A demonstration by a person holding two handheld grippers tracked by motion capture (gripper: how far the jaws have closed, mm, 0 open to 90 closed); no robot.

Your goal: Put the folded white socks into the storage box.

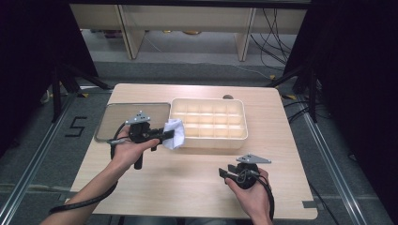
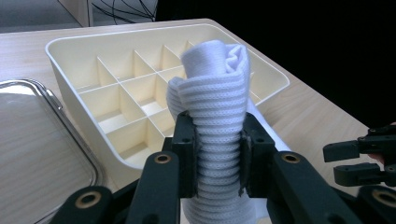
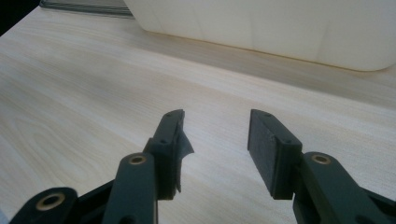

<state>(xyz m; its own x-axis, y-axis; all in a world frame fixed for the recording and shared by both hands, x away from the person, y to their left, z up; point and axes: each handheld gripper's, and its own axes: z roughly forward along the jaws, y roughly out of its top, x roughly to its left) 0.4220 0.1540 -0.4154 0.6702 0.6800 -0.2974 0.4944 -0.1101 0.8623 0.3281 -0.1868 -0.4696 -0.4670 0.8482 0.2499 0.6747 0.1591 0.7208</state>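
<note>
Right gripper [image 1: 224,174] idles released at 5 o'clock on tabletop [image 1: 187,183]; left gripper [image 1: 170,134] clamps rolled white cloth [image 1: 174,133] by divided tray's [image 1: 234,137] 8 o'clock corner, which could snag cloth on rim.

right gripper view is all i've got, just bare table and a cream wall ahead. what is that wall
Observer: It is the near side of a cream divided organizer box, open on top, its compartments bare.
Operator: is the left gripper holding anything
Observer: Yes, the left gripper has its jaws shut on a rolled white ribbed cloth, at the box's near left corner.
Operator: anything left of the box
Observer: A shallow metal tray lies beside it there, with nothing on it.
</note>
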